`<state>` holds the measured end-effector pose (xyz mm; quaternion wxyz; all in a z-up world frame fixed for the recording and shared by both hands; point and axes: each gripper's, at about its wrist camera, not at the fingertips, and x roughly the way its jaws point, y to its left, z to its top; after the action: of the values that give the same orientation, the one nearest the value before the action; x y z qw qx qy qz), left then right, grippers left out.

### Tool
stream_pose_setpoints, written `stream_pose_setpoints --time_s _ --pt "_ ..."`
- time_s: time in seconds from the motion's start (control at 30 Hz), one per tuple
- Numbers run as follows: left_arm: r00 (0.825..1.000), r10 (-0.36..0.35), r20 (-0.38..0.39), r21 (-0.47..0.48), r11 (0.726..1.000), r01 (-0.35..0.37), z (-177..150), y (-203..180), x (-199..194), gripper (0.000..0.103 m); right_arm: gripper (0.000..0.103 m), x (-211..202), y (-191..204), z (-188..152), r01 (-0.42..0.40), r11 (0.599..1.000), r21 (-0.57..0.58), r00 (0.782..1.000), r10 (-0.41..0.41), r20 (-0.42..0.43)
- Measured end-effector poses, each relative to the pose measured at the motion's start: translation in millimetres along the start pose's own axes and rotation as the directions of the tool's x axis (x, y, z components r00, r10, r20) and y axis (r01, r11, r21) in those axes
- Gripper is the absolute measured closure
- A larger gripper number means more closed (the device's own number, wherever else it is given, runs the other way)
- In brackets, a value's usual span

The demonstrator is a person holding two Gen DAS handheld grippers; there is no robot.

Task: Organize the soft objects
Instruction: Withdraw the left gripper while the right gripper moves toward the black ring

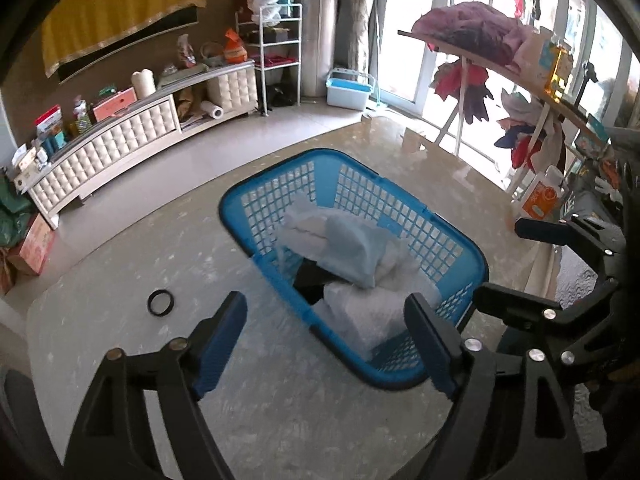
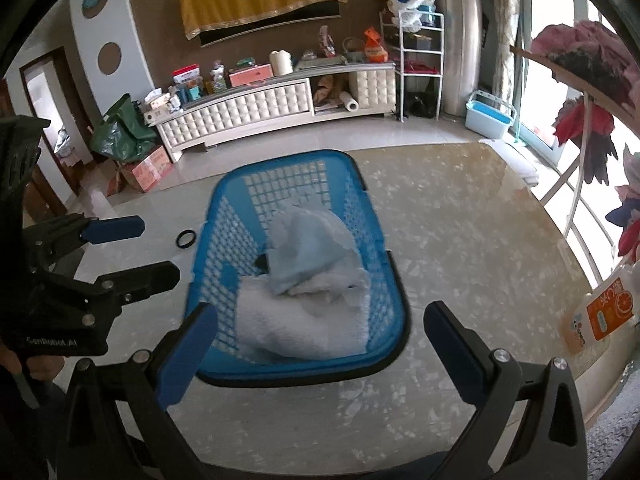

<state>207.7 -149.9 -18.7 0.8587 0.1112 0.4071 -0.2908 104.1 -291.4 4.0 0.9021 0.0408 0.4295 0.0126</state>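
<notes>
Both tongs spread and empty: right tongs (image 2: 320, 344) square over the basket's (image 2: 360, 184) near end, towels (image 2: 304, 320) straight ahead lengthwise, left tongs (image 1: 326, 342) off to its side.

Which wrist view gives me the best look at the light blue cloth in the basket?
Right wrist: the light blue cloth lies centred and unobstructed atop the white towels. Left wrist shows it too, but from the side and farther off.

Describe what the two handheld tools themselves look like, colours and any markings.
Both match: the left tool and right tool have black angular plastic frames, silver round bolt heads at the joints, and flat blue pads lining the two fingers. In the right wrist view, the left tool's body carries white "GenRobot.AI" lettering. No cables or sleeves show.
</notes>
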Motion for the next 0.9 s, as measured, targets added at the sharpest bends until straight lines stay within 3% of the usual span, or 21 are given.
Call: stream_pose_setpoints --time_s 0.43,0.7,0.8,0.9 --pt "0.997 0.056 0.057 -0.071 0.996 -0.052 -37 38 -53 0.014 0.000 -4 45 4 -0.052 0.995 -0.083 0.998 0.055 0.030" --pt "0.991 0.122 0.047 -0.138 0.984 -0.115 -61 73 -69 0.009 0.000 12 77 13 -0.080 0.986 -0.145 0.996 0.083 0.018" --pt "0.988 0.147 0.036 -0.172 0.975 -0.139 -71 89 -72 0.000 0.000 21 89 15 -0.096 0.982 -0.165 0.995 0.098 0.004" --pt "0.989 0.144 0.024 -0.207 0.969 -0.136 -82 106 -74 0.000 0.000 32 104 16 -0.117 0.976 -0.184 0.993 0.117 -0.013"
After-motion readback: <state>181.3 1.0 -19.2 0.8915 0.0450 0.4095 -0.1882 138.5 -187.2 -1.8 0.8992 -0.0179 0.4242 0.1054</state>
